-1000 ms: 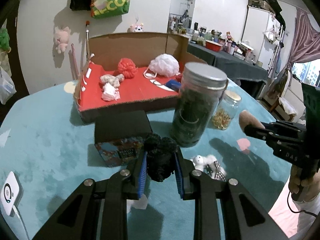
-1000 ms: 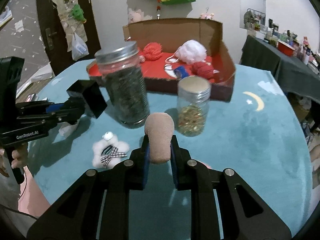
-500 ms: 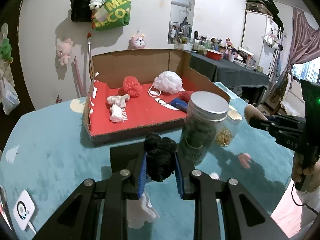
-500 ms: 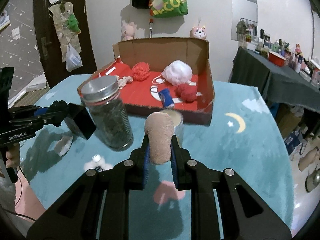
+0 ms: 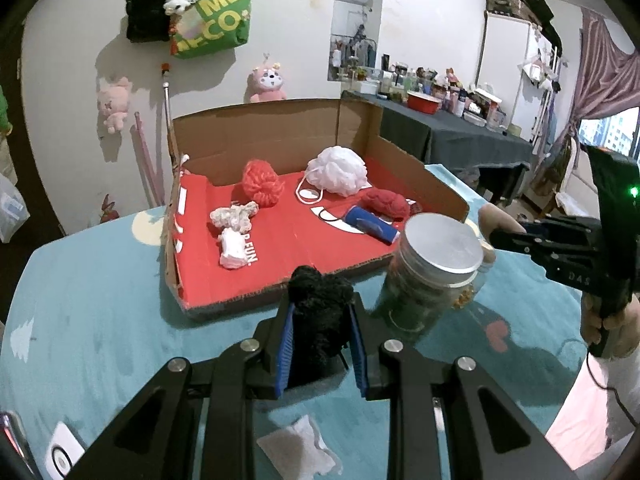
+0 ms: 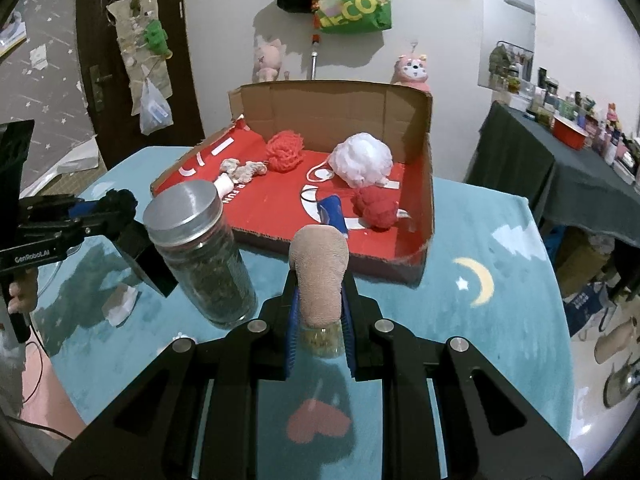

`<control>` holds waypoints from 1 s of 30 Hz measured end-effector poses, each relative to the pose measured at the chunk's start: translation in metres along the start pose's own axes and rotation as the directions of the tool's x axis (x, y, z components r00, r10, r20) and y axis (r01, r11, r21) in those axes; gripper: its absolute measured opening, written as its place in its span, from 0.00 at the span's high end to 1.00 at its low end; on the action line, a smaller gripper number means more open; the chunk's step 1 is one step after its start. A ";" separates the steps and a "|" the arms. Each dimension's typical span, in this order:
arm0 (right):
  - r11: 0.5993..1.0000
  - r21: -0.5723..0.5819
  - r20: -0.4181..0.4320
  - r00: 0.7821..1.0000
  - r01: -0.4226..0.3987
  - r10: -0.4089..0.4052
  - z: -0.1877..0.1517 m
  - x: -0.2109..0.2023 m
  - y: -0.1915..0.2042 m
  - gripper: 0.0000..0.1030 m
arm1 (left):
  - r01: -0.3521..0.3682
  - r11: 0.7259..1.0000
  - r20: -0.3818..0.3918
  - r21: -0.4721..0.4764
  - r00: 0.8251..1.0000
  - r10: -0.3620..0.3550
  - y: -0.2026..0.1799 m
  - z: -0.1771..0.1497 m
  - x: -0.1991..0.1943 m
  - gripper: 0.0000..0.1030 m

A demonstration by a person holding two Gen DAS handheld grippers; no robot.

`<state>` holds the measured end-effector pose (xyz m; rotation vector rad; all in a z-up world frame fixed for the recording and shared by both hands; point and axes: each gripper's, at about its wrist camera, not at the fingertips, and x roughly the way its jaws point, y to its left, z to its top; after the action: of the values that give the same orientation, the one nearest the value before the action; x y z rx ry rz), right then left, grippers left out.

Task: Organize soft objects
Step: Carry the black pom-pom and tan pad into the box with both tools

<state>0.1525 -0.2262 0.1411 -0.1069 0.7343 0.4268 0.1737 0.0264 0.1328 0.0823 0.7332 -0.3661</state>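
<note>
My left gripper [image 5: 320, 320] is shut on a black fuzzy pom-pom [image 5: 320, 300], held above the teal table just in front of the cardboard box [image 5: 280, 128]. My right gripper [image 6: 319, 304] is shut on a beige soft roll [image 6: 320, 268], also in the air short of the box [image 6: 332, 100]. On the box's red floor lie an orange-red pom-pom [image 5: 262, 182], a white mesh puff [image 5: 338, 170], a dark red yarn ball [image 5: 386, 204], a blue roll [image 5: 372, 226] and a whitish knit piece [image 5: 234, 216].
A tall metal-lidded jar [image 6: 200, 252] of dark leaves stands in front of the box, with a smaller glass jar [image 6: 322, 340] behind my right fingers. A black box [image 6: 146, 256], a white pad [image 5: 300, 452] and a white device [image 5: 60, 456] lie on the teal cloth [image 6: 500, 320].
Both grippers have risen and moved toward the box, each keeping its soft object. The jars and the small plush toy have slid lower in both views; the toy is now out of sight.
</note>
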 end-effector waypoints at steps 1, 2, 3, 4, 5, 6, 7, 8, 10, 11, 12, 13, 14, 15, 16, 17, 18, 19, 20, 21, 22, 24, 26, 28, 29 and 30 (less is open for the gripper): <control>1.000 -0.009 -0.008 1.000 -0.011 0.011 0.004 0.003 -0.001 0.83 | 0.005 1.000 -0.008 0.009 1.000 -0.005 0.002 0.005 0.003 0.75; 1.000 -0.014 -0.014 1.000 -0.018 0.018 0.007 0.006 -0.001 0.83 | 0.004 1.000 -0.014 0.013 1.000 -0.004 0.003 0.008 0.005 0.75; 0.999 -0.023 -0.025 0.999 -0.032 0.031 0.012 0.010 -0.001 0.83 | 0.005 1.000 -0.021 0.019 1.000 -0.005 0.004 0.011 0.007 0.75; 0.999 -0.029 -0.032 0.999 -0.040 0.039 0.015 0.012 -0.001 0.83 | 0.010 1.000 -0.029 0.029 1.000 -0.009 0.005 0.014 0.010 0.75; 0.998 -0.042 -0.042 0.998 -0.049 0.048 0.019 0.017 -0.001 0.83 | 0.014 0.999 -0.040 0.041 0.999 -0.012 0.006 0.019 0.014 0.75; 0.997 -0.055 -0.052 0.997 -0.057 0.054 0.023 0.021 -0.001 0.83 | 0.013 0.999 -0.047 0.051 0.999 -0.011 0.006 0.022 0.017 0.75; 0.996 -0.064 -0.062 0.996 -0.065 0.061 0.026 0.024 0.000 0.83 | 0.015 0.998 -0.059 0.065 0.998 -0.011 0.007 0.026 0.021 0.75; 0.994 -0.075 -0.076 0.995 -0.074 0.068 0.031 0.030 0.000 0.83 | 0.020 0.997 -0.071 0.073 0.997 -0.015 0.008 0.029 0.026 0.75; 0.992 -0.085 -0.099 0.991 -0.098 0.090 0.037 0.038 0.001 0.83 | 0.029 0.996 -0.100 0.082 0.995 -0.020 0.011 0.033 0.036 0.75; 0.989 -0.089 -0.113 0.988 -0.119 0.109 0.042 0.044 0.001 0.83 | 0.035 0.995 -0.118 0.089 0.993 -0.024 0.013 0.036 0.043 0.75; 0.986 -0.091 -0.127 0.984 -0.138 0.125 0.046 0.049 0.002 0.83 | 0.040 0.994 -0.136 0.099 0.990 -0.027 0.015 0.039 0.050 0.75; 0.983 -0.094 -0.144 0.979 -0.160 0.145 0.051 0.056 0.002 0.83 | 0.041 0.994 -0.149 0.106 0.989 -0.024 0.016 0.040 0.055 0.75; 0.980 -0.097 -0.158 0.975 -0.173 0.156 0.055 0.062 0.001 0.83 | 0.039 0.993 -0.165 0.113 0.986 -0.020 0.018 0.043 0.061 0.75; 0.978 -0.099 -0.174 0.971 -0.186 0.167 0.059 0.068 0.001 0.83 | 0.045 0.992 -0.183 0.121 0.983 -0.022 0.019 0.045 0.068 0.75; 0.975 -0.101 -0.191 0.965 -0.200 0.178 0.063 0.074 0.001 0.83 | 0.050 0.991 -0.194 0.127 0.981 -0.025 0.020 0.047 0.073 0.75; 0.971 -0.103 -0.209 0.959 -0.216 0.191 0.066 0.081 0.001 0.83 | 0.054 0.990 -0.210 0.133 0.977 -0.025 0.022 0.050 0.080 0.74; 0.967 -0.107 -0.227 0.953 -0.229 0.201 0.070 0.089 0.000 0.83 | 0.056 0.989 -0.223 0.139 0.974 -0.024 0.023 0.052 0.085 0.74; 0.962 -0.111 -0.254 0.943 -0.249 0.215 0.073 0.098 0.001 0.82 | 0.061 0.987 -0.235 0.147 0.972 -0.025 0.023 0.054 0.090 0.74; 0.958 -0.114 -0.270 0.937 -0.262 0.224 0.075 0.104 0.001 0.82 | 0.071 0.985 -0.244 0.156 0.969 -0.031 0.024 0.056 0.095 0.74; 0.954 -0.119 -0.290 0.928 -0.276 0.232 0.078 0.112 0.002 0.82 | 0.077 0.984 -0.250 0.162 0.968 -0.035 0.023 0.058 0.098 0.74; 0.950 -0.127 -0.306 0.923 -0.284 0.235 0.079 0.118 0.002 0.81 | 0.084 0.982 -0.260 0.167 0.965 -0.038 0.024 0.060 0.103 0.74; 0.942 -0.138 -0.343 0.907 -0.307 0.246 0.083 0.133 0.004 0.82 | 0.104 0.980 -0.287 0.172 0.957 -0.051 0.025 0.065 0.113 0.74; 0.933 -0.140 -0.381 0.888 -0.331 0.258 0.087 0.148 0.006 0.81 | 0.115 0.977 -0.316 0.182 0.947 -0.053 0.025 0.067 0.125 0.74; 0.930 -0.143 -0.409 0.876 -0.339 0.256 0.090 0.160 0.006 0.81 | 0.117 0.974 -0.337 0.193 0.940 -0.046 0.025 0.070 0.135 0.74; 0.928 -0.143 -0.427 0.867 -0.345 0.256 0.092 0.168 0.007 0.81 | 0.116 0.974 -0.347 0.195 0.937 -0.042 0.025 0.071 0.140 0.74; 0.926 -0.141 -0.439 0.860 -0.350 0.259 0.093 0.173 0.007 0.81 | 0.118 0.974 -0.356 0.195 0.934 -0.042 0.026 0.072 0.143 0.74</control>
<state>0.3226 -0.1387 0.0947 -0.2952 1.1308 0.8074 0.3263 -0.0064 0.0890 0.3285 1.0507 -0.5164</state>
